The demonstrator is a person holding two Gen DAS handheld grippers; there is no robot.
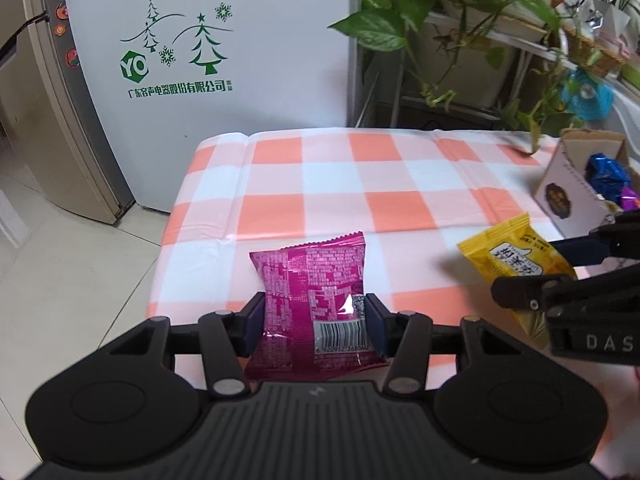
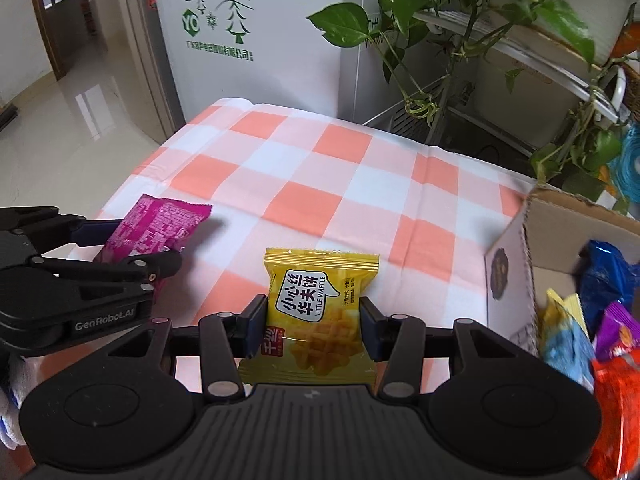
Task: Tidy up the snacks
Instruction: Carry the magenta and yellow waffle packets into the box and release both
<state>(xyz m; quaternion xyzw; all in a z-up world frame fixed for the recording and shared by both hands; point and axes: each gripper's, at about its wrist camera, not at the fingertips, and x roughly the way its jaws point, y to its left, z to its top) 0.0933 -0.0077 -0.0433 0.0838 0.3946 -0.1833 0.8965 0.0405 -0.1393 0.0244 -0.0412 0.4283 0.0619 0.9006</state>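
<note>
A desk covered in an orange-and-white checked cloth filled both views, with a white refrigerator standing past its far-left corner and trailing pothos plants on a rack behind its far edge. At the right edge of the desk sat an open cardboard box, already holding several wrapped snacks in blue, purple, yellow and red. The left tool had its two pads pressed against the sides of a magenta snack packet, back face and barcode up, carried clear of the cloth over the near-left part of the desk. The right tool was likewise closed tight on a yellow Little Waffle packet, printed side up, held above the near edge just beside the box's left wall. Each tool showed in the other's view, close alongside but not touching. By my reading, the step in hand was the carry: both packets had been picked up and were on the way to the box, neither yet inside it. The next move would call for swinging the yellow packet rightward over the box's left wall and high enough to clear the flap, then letting go above the pile. The magenta packet had the longer way to go, and the left tool would need to wait or pass behind so the two did not collide at the opening.
</note>
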